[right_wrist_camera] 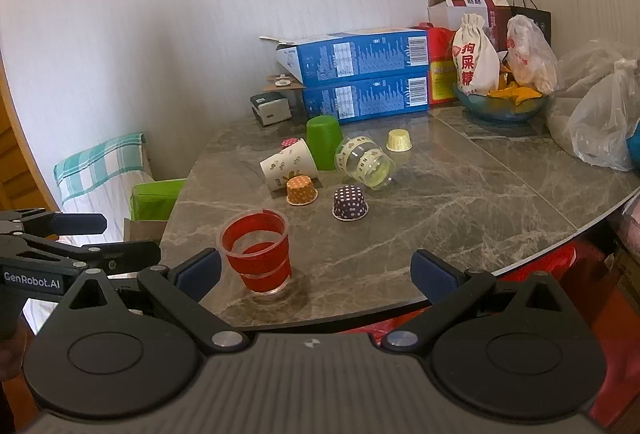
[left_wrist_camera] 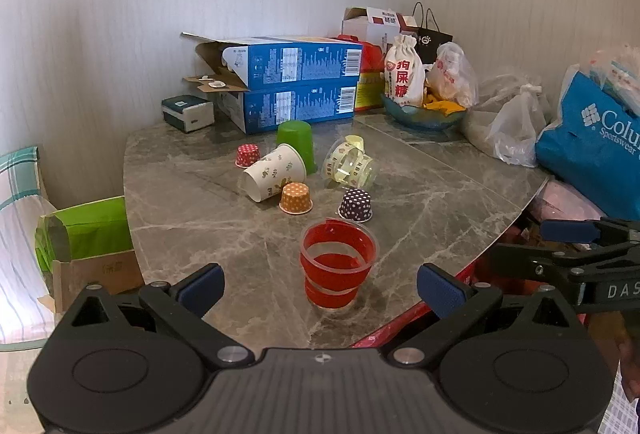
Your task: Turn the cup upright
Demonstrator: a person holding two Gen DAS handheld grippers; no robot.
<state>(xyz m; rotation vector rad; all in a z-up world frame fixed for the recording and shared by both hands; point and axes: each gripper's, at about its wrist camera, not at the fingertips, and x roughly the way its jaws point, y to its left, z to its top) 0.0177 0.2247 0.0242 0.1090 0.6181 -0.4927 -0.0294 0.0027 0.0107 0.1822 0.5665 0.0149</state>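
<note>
1. Red-banded clear plastic, the red cup (left_wrist_camera: pixel 338 266) stood upright at lower centre of the marble table (left_wrist_camera: pixel 440 201), mouth up.
2. We saw both claws spread and empty: left gripper (left_wrist_camera: pixel 320 288), right gripper (right_wrist_camera: pixel 316 274).
3. We judged one flip done; next, the tipped floral cup (left_wrist_camera: pixel 274 171) above it called for a sidelong grasp.

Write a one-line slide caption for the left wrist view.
Open left gripper faces an upright red-banded clear cup on the marble table; beyond it, cups lie tipped or inverted.
</note>
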